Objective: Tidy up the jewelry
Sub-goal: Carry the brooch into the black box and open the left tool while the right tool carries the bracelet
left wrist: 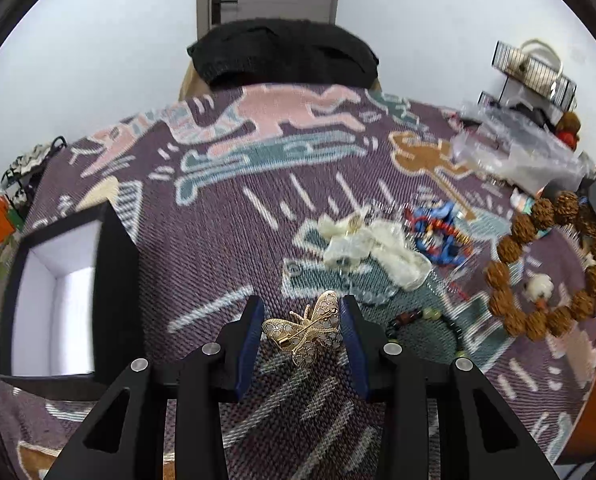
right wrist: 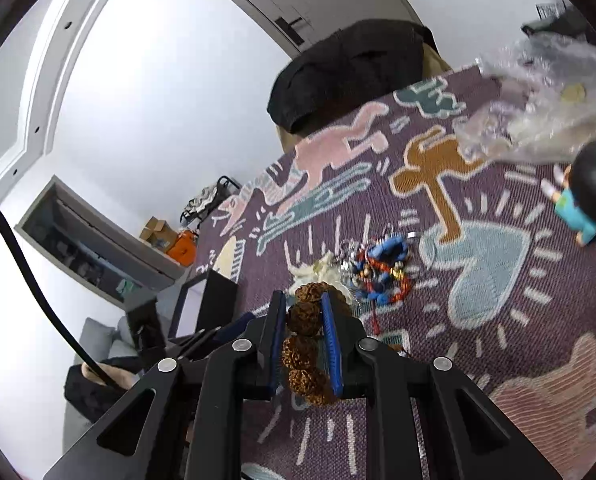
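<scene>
My left gripper point(left wrist: 303, 312) is shut on a gold butterfly brooch point(left wrist: 308, 330), held above the patterned cloth. An open black box with a white lining point(left wrist: 58, 292) stands to its left. My right gripper point(right wrist: 304, 300) is shut on a brown seed-bead bracelet point(right wrist: 304, 344), held in the air; the bracelet also shows at the right of the left wrist view point(left wrist: 554, 268). Loose on the cloth lie a white jewelry piece point(left wrist: 374, 248), a blue and red beaded piece point(left wrist: 438, 228) and a dark bead bracelet point(left wrist: 426, 320).
The table is covered by a purple cloth with figures point(left wrist: 258, 208). Crumpled clear plastic bags point(left wrist: 518, 148) lie at the back right. A small figurine in blue with a black head point(right wrist: 586, 196) lies at the right. A black cushion point(left wrist: 282, 56) sits at the far edge.
</scene>
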`<state>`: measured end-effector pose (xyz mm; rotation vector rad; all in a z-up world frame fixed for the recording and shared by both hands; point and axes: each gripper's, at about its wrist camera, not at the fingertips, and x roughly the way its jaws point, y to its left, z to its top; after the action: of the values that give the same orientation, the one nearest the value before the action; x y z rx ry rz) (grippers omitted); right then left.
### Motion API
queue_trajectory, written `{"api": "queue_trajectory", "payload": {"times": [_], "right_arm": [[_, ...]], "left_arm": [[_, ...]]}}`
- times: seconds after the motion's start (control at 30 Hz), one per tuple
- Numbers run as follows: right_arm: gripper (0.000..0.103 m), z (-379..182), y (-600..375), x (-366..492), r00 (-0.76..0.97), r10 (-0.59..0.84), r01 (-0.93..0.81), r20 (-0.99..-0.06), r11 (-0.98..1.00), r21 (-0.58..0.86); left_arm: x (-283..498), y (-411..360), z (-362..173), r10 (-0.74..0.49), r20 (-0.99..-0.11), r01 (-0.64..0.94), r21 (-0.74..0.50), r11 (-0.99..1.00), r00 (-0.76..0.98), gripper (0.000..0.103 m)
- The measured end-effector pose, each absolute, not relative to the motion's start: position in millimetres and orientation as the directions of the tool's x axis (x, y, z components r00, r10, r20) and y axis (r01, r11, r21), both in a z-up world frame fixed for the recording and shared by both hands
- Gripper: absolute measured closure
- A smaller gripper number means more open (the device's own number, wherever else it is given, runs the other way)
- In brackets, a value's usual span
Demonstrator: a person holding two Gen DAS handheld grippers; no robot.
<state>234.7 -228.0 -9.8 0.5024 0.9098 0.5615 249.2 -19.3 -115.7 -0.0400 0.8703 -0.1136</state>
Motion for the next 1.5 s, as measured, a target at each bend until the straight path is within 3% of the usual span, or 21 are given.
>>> {"api": "queue_trajectory", "payload": {"times": [0.47, 0.77, 1.03, 1.07, 1.13, 1.2, 1.5], "right_arm": [[0.083, 50, -202, 250, 0.528, 0.631, -0.364, -0.568, 0.773, 0.520], [0.083, 57, -148, 262, 0.480, 0.679, -0.443, -0.555, 0.734, 0.514], [0.083, 53, -88, 269, 0.413, 0.718, -0.497, -0.560, 0.693, 0.522], [0.083, 52, -81, 269, 0.406, 0.721, -0.501, -0.561, 0.689, 0.523], [0.083, 48, -64, 270, 0.385, 0.730, -0.511, -0.565, 0.678, 0.528], [0.083, 46, -48, 270, 0.364, 0.741, -0.522, -0.565, 0.664, 0.535], [0.083, 31, 21, 270, 0.241, 0.785, -0.576, -0.570, 0.589, 0.567]], "left_arm": [[220, 31, -46, -0.074, -0.646, 0.018, -0.093, 0.996, 0.760, 0.062], [215, 95, -51, 0.010, -0.654, -0.119, -0.123, 0.985, 0.756, 0.062], [217, 123, -63, -0.002, -0.672, -0.138, -0.156, 0.978, 0.741, 0.061], [217, 125, -64, 0.000, -0.679, -0.139, -0.151, 0.979, 0.734, 0.060], [217, 131, -65, 0.008, -0.696, -0.149, -0.143, 0.978, 0.718, 0.049], [211, 141, -63, 0.022, -0.687, -0.173, -0.152, 0.973, 0.726, 0.033], [170, 193, -53, 0.108, -0.658, -0.304, -0.192, 0.933, 0.745, 0.029]]}}
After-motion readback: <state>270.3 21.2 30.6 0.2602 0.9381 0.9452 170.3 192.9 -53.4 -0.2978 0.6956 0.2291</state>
